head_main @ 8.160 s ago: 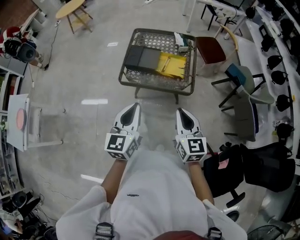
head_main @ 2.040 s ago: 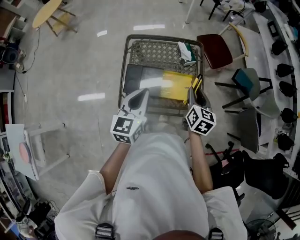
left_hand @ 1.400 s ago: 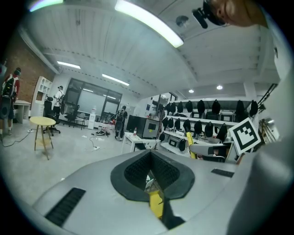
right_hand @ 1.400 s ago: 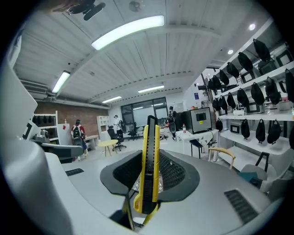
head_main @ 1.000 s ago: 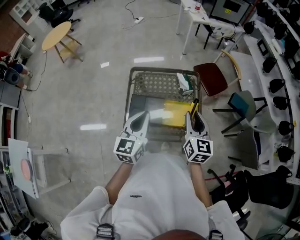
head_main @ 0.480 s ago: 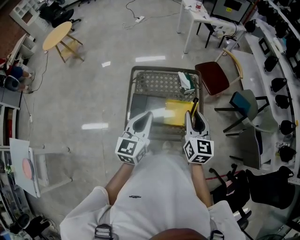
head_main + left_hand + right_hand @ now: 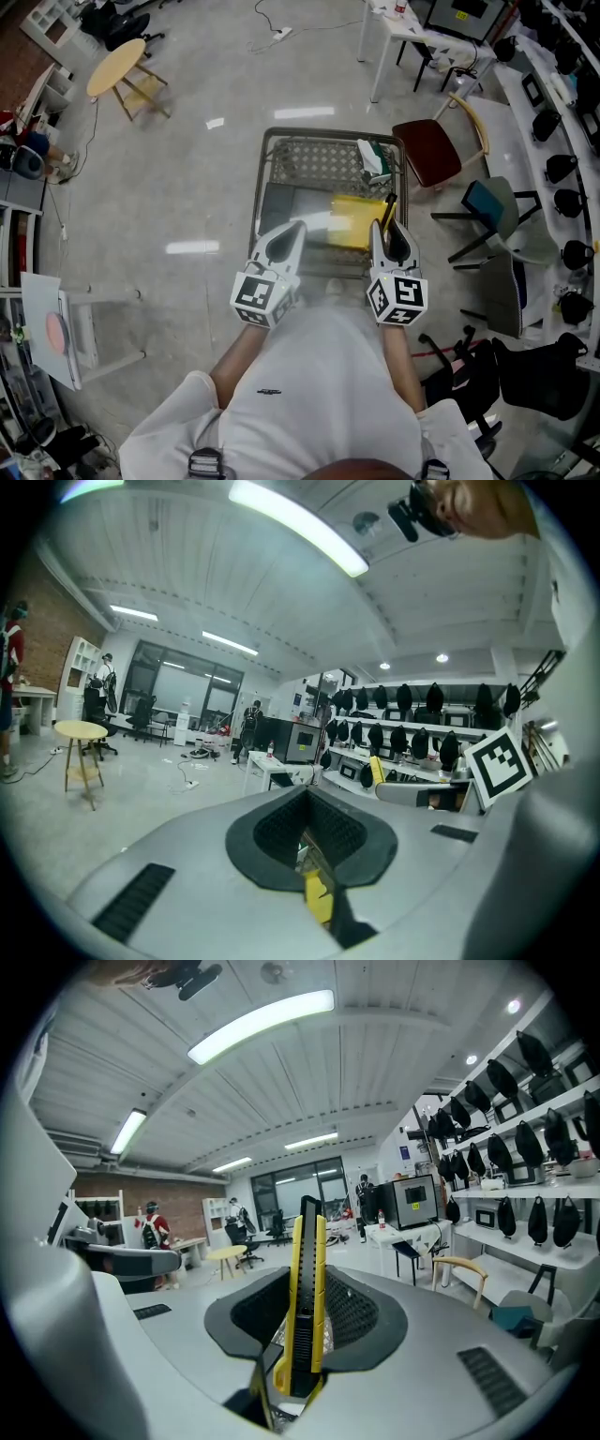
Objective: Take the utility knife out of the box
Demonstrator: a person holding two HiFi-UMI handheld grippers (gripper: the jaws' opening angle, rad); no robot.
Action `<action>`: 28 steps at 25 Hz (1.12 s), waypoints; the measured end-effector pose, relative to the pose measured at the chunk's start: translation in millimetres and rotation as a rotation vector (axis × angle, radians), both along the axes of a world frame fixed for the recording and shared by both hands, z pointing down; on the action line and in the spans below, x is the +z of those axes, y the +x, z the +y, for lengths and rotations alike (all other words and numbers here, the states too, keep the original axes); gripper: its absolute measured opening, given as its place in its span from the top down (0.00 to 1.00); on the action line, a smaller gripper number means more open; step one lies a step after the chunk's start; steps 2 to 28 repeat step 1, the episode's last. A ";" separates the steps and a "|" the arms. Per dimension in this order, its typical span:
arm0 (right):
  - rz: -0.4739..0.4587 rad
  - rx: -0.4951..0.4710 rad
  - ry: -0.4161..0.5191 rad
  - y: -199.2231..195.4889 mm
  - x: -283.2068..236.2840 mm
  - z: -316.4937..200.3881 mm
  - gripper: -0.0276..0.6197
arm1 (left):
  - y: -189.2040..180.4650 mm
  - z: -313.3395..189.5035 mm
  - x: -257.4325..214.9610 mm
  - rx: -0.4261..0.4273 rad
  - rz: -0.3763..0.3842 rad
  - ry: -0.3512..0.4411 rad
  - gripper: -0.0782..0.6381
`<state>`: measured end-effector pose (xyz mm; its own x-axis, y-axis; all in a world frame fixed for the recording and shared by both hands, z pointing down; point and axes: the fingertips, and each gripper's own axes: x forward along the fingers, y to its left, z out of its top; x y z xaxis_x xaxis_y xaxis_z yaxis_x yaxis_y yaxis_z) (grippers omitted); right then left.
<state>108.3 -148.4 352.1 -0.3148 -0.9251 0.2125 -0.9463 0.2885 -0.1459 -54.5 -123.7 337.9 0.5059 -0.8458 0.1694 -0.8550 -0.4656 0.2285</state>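
The lower end of the utility knife (image 7: 307,1279) is buried between the ribbed black pads of the right hand-held gripper (image 7: 382,232), which is clamped on it. The rest stands out beyond the jaw tips: a slim yellow shell with a black toothed strip down its middle. Whether a blade is out cannot be told.

The left hand-held gripper (image 7: 305,841) has its jaws together with nothing between them; a thin slit shows a scrap of yellow beyond.

Just past both tips lies the flat yellow box (image 7: 354,223), its near edge covered by the grippers and partly washed by glare. It rests on a metal-framed table (image 7: 319,169) with a perforated top.

Ahead of the left gripper a dark flat slab (image 7: 279,208) adjoins the box; what it is stays unclear. Farther beyond the right gripper lies a crumpled cloth (image 7: 368,159), and a red-seated chair (image 7: 427,150) stands off to its right.
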 end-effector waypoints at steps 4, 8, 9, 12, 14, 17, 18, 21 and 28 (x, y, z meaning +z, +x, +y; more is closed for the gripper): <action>0.000 -0.001 0.001 0.5 -0.4 -0.9 0.80 | 0.6 -0.6 0.1 -0.001 0.000 0.000 0.89; 0.000 -0.001 0.001 0.5 -0.4 -0.9 0.80 | 0.6 -0.6 0.1 -0.001 0.000 0.000 0.89; 0.000 -0.001 0.001 0.5 -0.4 -0.9 0.80 | 0.6 -0.6 0.1 -0.001 0.000 0.000 0.89; 0.000 -0.001 0.001 0.5 -0.4 -0.9 0.80 | 0.6 -0.6 0.1 -0.001 0.000 0.000 0.89; 0.000 -0.001 0.001 0.5 -0.4 -0.9 0.80 | 0.6 -0.6 0.1 -0.001 0.000 0.000 0.89; 0.000 -0.001 0.001 0.5 -0.4 -0.9 0.80 | 0.6 -0.6 0.1 -0.001 0.000 0.000 0.89; 0.000 -0.001 0.001 0.5 -0.4 -0.9 0.80 | 0.6 -0.6 0.1 -0.001 0.000 0.000 0.89; 0.000 -0.001 0.001 0.5 -0.4 -0.9 0.80 | 0.6 -0.6 0.1 -0.001 0.000 0.000 0.89; 0.000 -0.001 0.001 0.5 -0.4 -0.9 0.80 | 0.6 -0.6 0.1 -0.001 0.000 0.000 0.89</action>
